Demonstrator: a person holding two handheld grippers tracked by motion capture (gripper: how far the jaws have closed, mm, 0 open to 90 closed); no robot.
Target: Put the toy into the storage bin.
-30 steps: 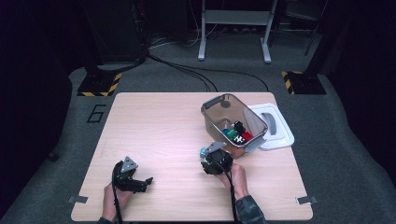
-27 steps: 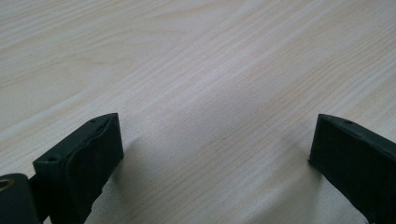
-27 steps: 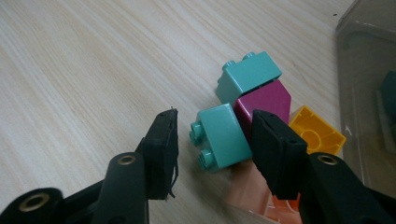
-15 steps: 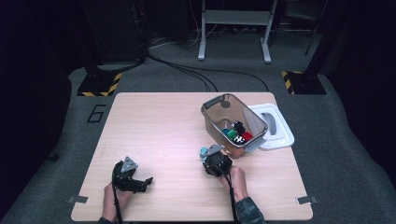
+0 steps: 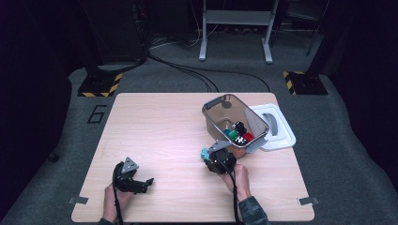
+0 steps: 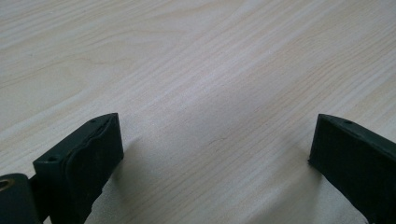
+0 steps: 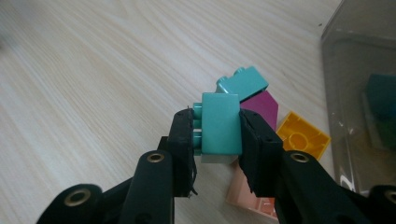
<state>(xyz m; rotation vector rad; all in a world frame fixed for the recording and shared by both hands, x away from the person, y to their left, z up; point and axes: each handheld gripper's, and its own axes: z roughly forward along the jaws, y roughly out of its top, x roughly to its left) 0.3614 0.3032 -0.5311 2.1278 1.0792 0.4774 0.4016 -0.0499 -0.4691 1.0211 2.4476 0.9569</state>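
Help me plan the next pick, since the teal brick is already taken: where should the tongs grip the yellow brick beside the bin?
Probably across the yellow brick's two flat side walls, coming down from above. It lies on the table hollow side up, so no studs get in the way. Its far side sits close to the bin wall and the purple brick, so set the right tongs along the freer sides.

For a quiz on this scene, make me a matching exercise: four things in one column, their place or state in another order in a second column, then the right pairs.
Things:
1. teal brick
2. yellow brick
3. white lid
4. left gripper

Places or states:
A. open over bare wood
B. flat on the table beside the clear bin
C. clamped between the right gripper's jaws
D. on the table near the bin's wall

Pairs: 1-C, 2-D, 3-B, 4-A
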